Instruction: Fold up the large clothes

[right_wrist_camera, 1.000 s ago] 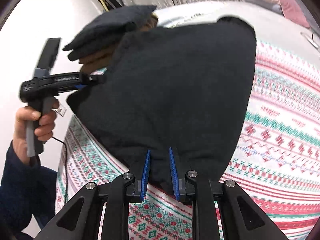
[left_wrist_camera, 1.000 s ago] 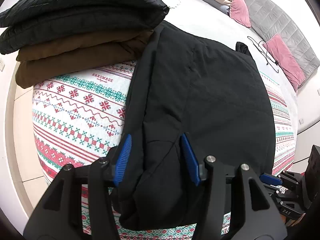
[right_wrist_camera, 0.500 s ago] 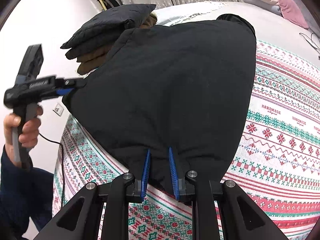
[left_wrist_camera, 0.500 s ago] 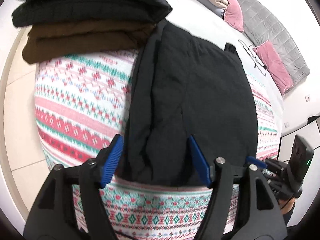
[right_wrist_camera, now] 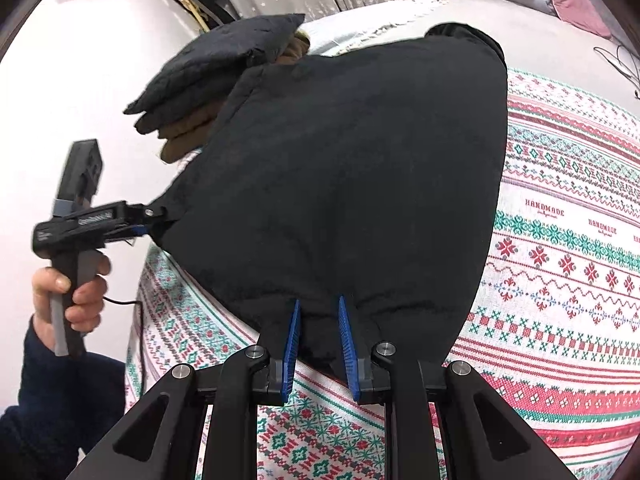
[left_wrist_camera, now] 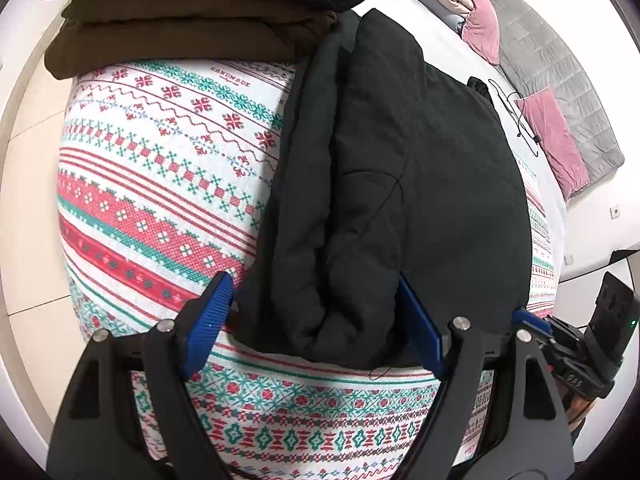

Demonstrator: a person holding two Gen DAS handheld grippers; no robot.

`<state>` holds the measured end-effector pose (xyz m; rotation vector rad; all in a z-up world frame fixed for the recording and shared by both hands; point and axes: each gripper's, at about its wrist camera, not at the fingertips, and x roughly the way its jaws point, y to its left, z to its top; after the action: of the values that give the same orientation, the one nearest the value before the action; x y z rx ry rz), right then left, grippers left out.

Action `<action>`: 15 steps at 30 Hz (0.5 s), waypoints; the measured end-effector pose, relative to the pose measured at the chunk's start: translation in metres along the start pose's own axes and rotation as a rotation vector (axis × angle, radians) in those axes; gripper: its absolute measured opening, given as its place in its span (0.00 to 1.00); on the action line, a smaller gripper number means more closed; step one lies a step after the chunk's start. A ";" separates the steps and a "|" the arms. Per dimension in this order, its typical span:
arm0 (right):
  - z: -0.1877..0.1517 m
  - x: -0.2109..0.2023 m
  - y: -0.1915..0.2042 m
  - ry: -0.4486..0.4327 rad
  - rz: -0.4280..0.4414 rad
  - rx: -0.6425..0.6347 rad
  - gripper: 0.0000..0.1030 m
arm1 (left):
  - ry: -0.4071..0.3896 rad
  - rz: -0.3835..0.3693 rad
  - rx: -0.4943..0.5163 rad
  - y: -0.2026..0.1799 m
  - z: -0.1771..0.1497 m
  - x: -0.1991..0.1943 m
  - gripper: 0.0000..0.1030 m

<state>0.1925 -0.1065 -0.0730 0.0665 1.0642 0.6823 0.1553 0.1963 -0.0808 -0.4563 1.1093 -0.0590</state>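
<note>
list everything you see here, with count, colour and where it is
jacket: one, black, folded on the blanket, near edge
blanket: one, white with red and green pattern, over the bed
folded stack: one, black piece on brown, far left corner by the jacket
pillows: two pink, far right, on a grey quilt
cable: one, black, on the bed near the pillows
left tool: blue pads, jaws opening, jacket corner between them
right tool: blue pads, shut on jacket edge
hand: one, holding left tool's grip
</note>
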 end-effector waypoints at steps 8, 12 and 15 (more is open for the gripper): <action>0.011 -0.032 -0.032 -0.109 0.029 0.141 0.59 | 0.054 -0.127 -0.107 0.013 0.001 0.008 0.82; 0.010 -0.025 -0.053 -0.073 0.039 0.237 0.60 | 0.060 -0.138 -0.114 0.012 -0.002 0.008 0.86; 0.009 -0.020 -0.065 -0.060 0.039 0.291 0.64 | 0.066 -0.131 -0.116 0.007 -0.001 0.011 0.89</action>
<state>0.2251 -0.1668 -0.0768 0.3577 1.1003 0.5526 0.1579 0.1993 -0.0935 -0.6347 1.1506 -0.1255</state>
